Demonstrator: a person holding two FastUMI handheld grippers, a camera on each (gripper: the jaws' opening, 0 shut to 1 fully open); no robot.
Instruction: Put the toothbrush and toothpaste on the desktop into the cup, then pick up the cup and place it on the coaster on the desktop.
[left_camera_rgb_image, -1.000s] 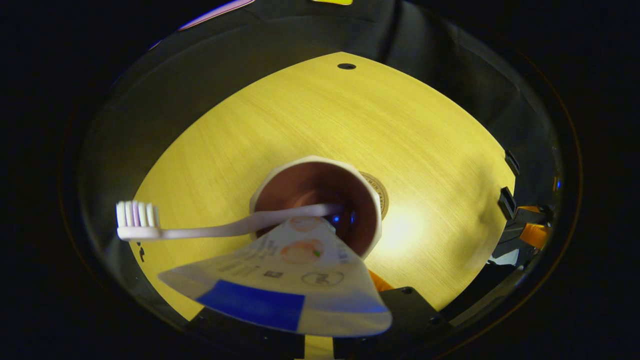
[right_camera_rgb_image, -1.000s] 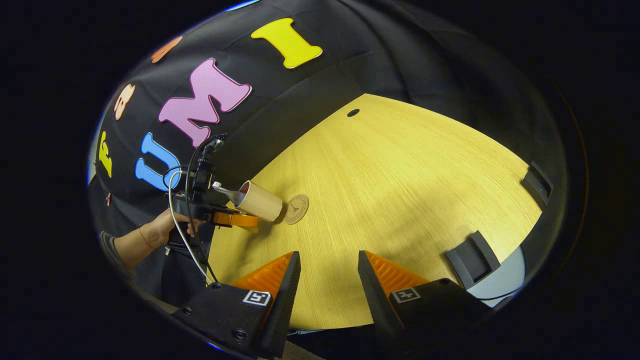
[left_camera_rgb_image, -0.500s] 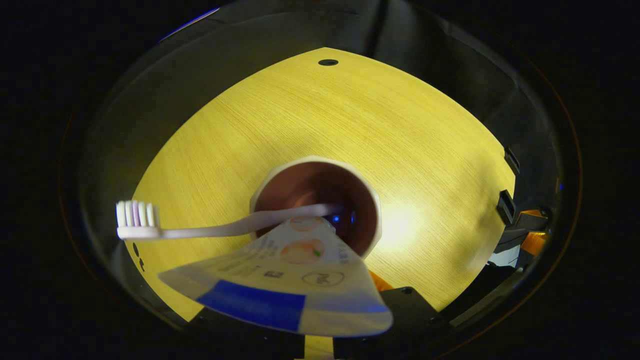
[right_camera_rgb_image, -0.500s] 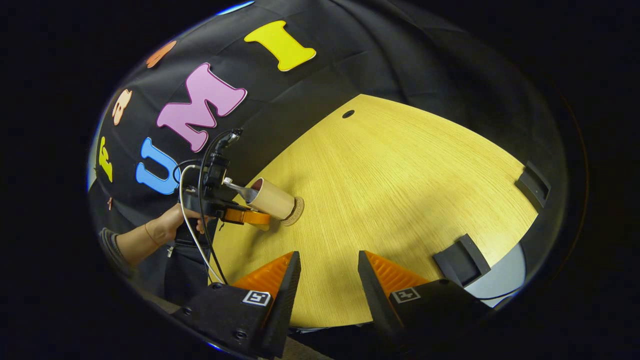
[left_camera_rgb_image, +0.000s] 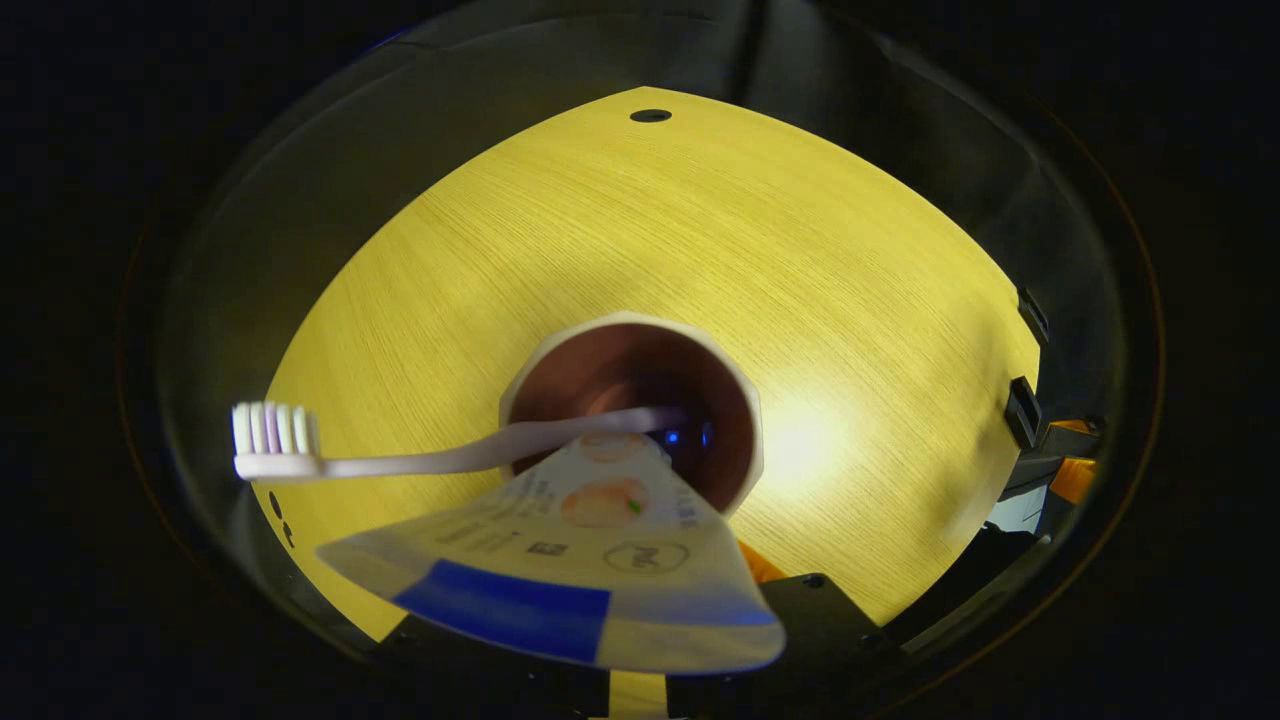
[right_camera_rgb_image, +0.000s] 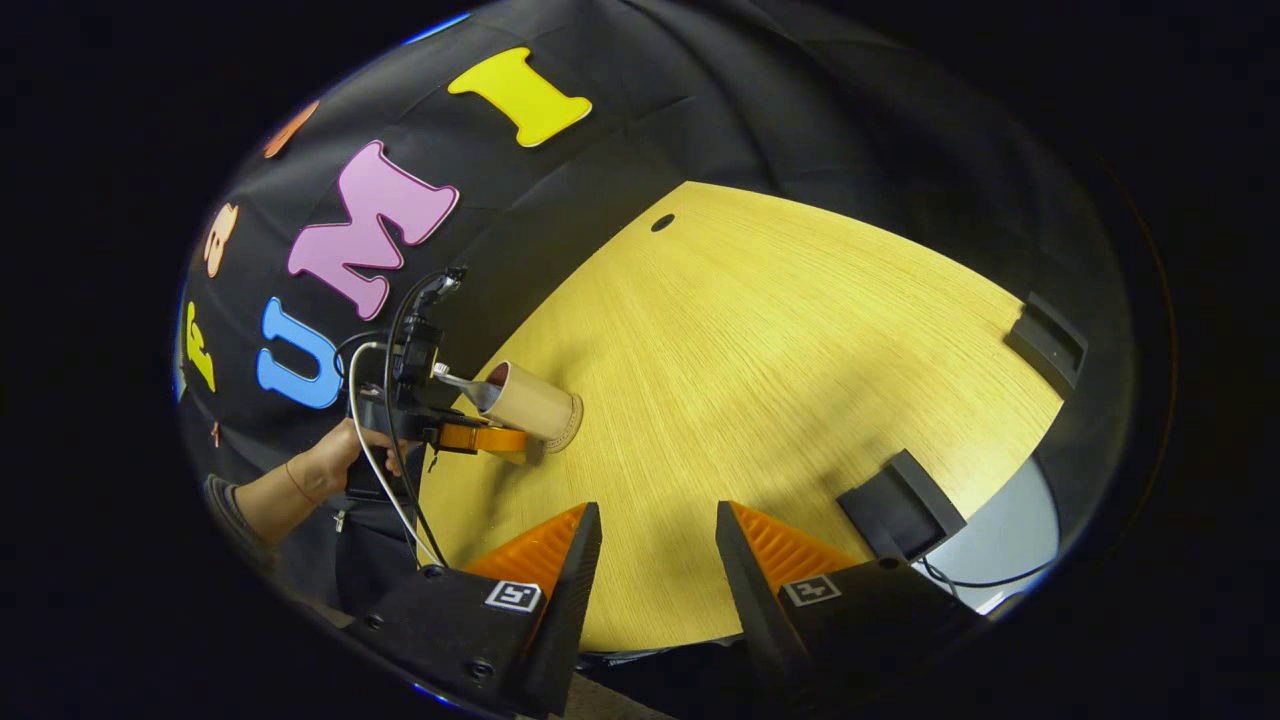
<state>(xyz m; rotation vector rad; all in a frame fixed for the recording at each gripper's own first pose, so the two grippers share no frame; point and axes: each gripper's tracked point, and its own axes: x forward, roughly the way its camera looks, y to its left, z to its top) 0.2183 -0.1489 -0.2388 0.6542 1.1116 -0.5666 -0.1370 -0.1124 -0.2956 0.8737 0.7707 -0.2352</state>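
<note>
In the left gripper view your cup (left_camera_rgb_image: 630, 410), brush (left_camera_rgb_image: 400, 455) and paste (left_camera_rgb_image: 570, 570) inside, sits at centre frame exactly as before, but the coaster that peeked out at its right rim a second ago is now covered: you are over the target. The left tool's grip is hidden there. In the right gripper view, left of centre, the left tool (right_camera_rgb_image: 500, 438) clasps the cup on the coaster (right_camera_rgb_image: 572, 425); your right tool (right_camera_rgb_image: 658, 560) gapes empty over the bench (right_camera_rgb_image: 800, 350).
</note>
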